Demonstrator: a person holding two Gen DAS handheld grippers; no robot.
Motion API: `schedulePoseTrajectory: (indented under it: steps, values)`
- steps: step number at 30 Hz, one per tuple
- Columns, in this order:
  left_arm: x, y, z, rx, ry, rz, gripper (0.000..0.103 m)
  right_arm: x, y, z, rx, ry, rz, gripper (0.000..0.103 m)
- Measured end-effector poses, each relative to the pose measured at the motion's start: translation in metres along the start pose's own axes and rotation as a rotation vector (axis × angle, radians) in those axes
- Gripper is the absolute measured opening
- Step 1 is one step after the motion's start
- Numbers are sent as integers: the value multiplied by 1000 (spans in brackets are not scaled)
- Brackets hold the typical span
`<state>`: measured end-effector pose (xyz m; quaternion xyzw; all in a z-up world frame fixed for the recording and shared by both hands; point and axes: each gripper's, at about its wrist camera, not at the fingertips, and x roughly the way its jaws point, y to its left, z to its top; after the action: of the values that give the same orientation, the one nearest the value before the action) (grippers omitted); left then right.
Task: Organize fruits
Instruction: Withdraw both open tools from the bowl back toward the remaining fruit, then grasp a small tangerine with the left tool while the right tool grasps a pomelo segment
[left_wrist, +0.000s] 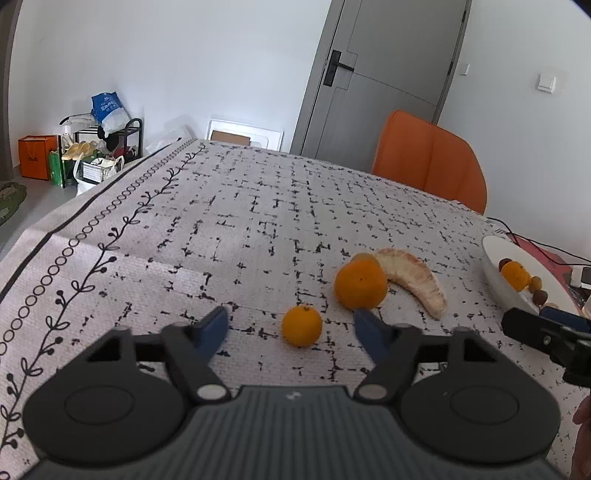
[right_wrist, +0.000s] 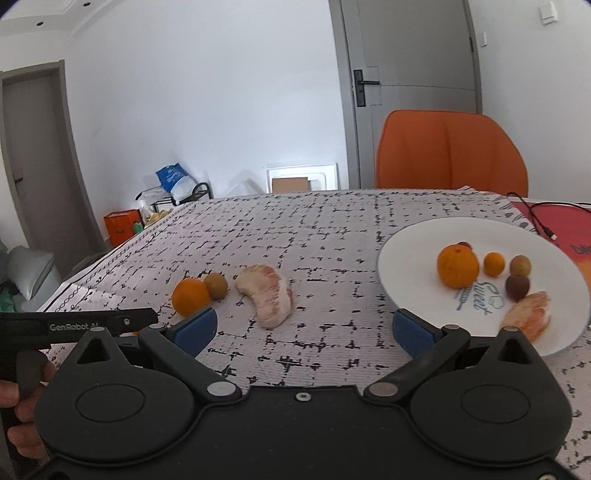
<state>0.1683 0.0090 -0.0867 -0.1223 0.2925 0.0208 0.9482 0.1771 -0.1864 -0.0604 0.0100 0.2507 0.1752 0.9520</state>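
Observation:
My left gripper (left_wrist: 290, 325) is open, with a small orange (left_wrist: 301, 325) lying on the cloth between its fingers. Just beyond stand a larger orange (left_wrist: 361, 283) and a peeled pomelo segment (left_wrist: 413, 280). In the right wrist view the pomelo segment (right_wrist: 267, 295) lies ahead of my open, empty right gripper (right_wrist: 303, 330), with the larger orange (right_wrist: 190, 296) and a brown kiwi-like fruit (right_wrist: 216, 285) to its left. The white plate (right_wrist: 406, 243) at right holds an orange (right_wrist: 458, 266), a small orange (right_wrist: 494, 263), two brown fruits and a pomelo piece (right_wrist: 530, 319).
A patterned tablecloth (left_wrist: 221, 229) covers the table. An orange chair (right_wrist: 450, 151) stands at the far edge. A black cable (right_wrist: 535, 218) and a red sheet lie behind the plate. The plate also shows in the left wrist view (left_wrist: 495, 273), with the right gripper's finger (left_wrist: 535, 328) near it.

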Motion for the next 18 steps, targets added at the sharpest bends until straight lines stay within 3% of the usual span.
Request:
schedulePoseTrajectory:
  steps: [1, 3, 4, 11, 18]
  values:
    - [0, 0, -1, 3, -4, 2, 57, 3, 1, 0, -2, 7, 3, 101]
    - [1, 3, 0, -8, 1, -10, 26, 9, 4, 1, -6, 20, 11, 101]
    - [1, 5, 1, -17, 6, -15, 22, 11, 5, 1, -9, 25, 17, 98]
    - [-5, 16, 9, -54, -26, 2, 22, 27, 13, 8, -45, 53, 43, 92]
    - [-7, 26, 11, -66, -29, 26, 22, 46, 18, 14, -70, 68, 50, 79]
